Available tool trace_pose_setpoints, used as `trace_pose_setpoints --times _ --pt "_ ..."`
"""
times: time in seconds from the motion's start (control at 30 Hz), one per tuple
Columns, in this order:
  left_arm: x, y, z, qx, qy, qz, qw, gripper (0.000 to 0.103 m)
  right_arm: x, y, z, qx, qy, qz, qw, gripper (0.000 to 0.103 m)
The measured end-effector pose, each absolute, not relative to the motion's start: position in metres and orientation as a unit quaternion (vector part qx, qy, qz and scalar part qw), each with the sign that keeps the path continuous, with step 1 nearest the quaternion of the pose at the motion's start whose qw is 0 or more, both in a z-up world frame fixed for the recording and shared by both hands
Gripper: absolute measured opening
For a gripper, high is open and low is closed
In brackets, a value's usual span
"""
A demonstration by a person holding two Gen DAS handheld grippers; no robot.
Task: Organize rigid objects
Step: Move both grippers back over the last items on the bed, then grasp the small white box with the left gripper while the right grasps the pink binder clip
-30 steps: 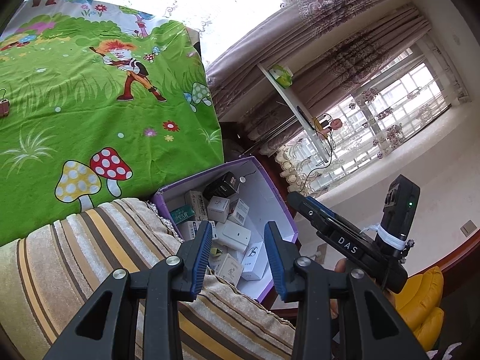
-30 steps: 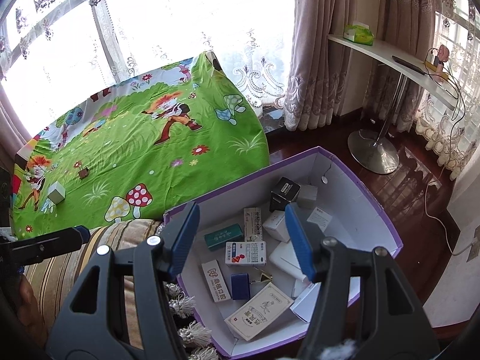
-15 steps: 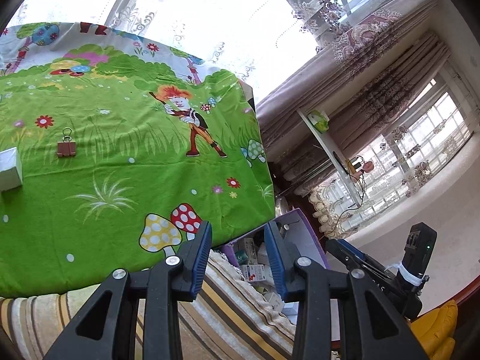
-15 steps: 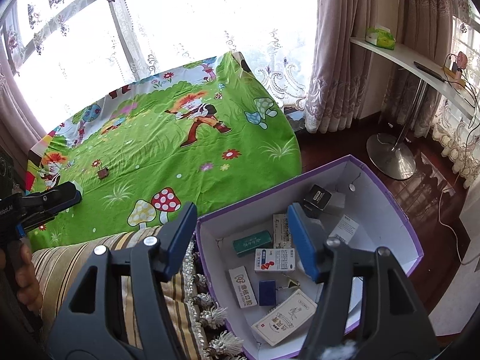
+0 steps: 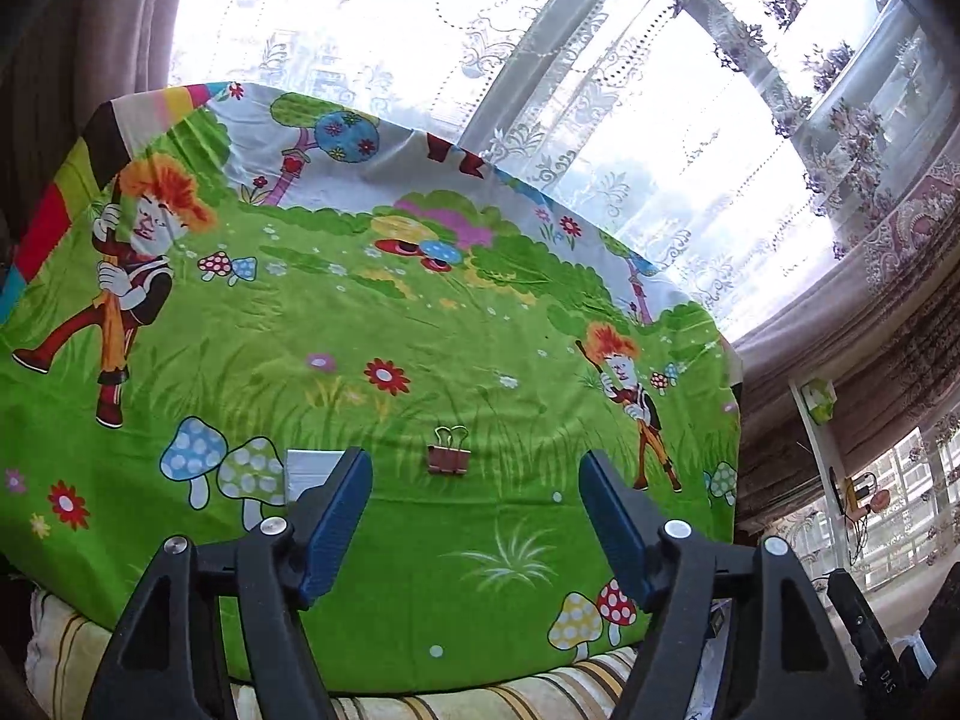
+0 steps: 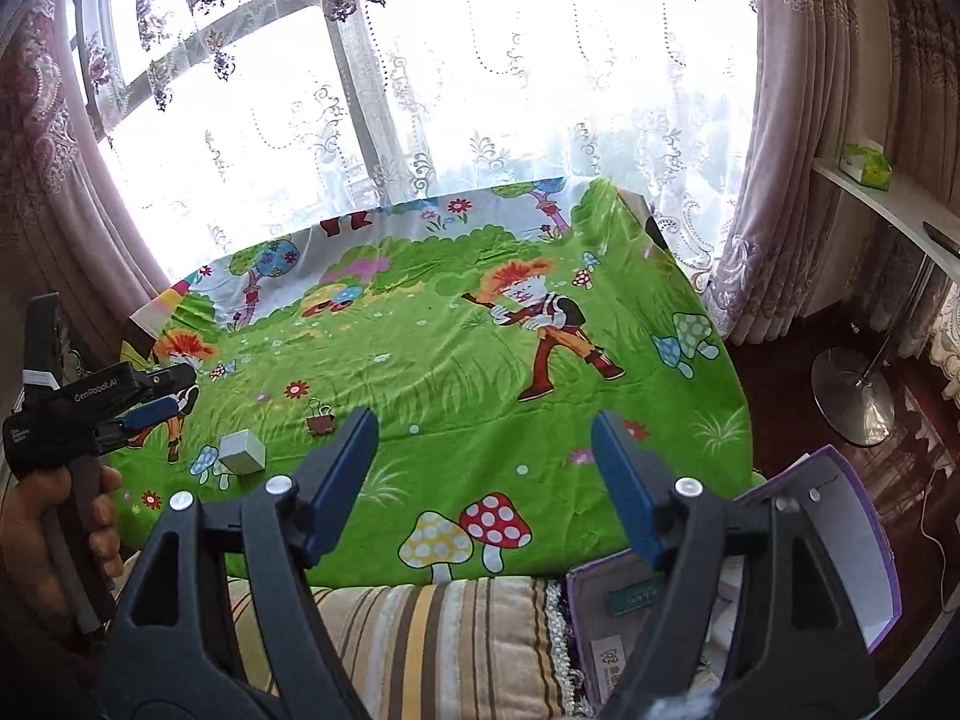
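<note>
Black left gripper point(image 5: 474, 516) agape above binder clip point(image 5: 447, 452)

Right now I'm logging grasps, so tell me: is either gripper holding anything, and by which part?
Nothing is held. The left gripper and right gripper are both open and empty; the binder clip and small white box lie on the cloth.
</note>
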State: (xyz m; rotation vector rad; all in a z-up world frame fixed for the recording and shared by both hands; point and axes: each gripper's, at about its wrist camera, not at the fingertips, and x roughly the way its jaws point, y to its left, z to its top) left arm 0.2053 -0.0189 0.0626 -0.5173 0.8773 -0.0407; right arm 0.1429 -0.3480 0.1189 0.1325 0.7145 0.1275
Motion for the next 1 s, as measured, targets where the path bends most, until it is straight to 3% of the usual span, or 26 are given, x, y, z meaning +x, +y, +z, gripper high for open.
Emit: trace_pose_setpoints --times 0.3,0.57,0.9,0.97,1.0 --pt "0.224 0.015 0.017 -0.257 0.447 0.024 0.856 0.073 0.196 -0.291 0.098 0.06 0.374 0.07 0.923 0.08" --pt "0.229 0.008 -0.031 -0.233 0.492 0.041 0.838 0.076 0.233 -0.252 0.067 0.048 0.398 0.075 0.913 0.08" --pt "0.238 -0.008 -0.054 -0.185 0.517 0.044 0.834 0.078 0.261 -0.213 0.025 0.014 0.427 0.099 0.899 0.08" --pt "0.239 -0.01 -0.057 -0.17 0.52 0.053 0.835 0.078 0.266 -0.209 0.017 0.008 0.436 0.104 0.894 0.08" --pt "0.24 -0.009 -0.059 -0.165 0.52 0.054 0.836 0.072 0.267 -0.206 0.013 0.005 0.439 0.106 0.892 0.08"
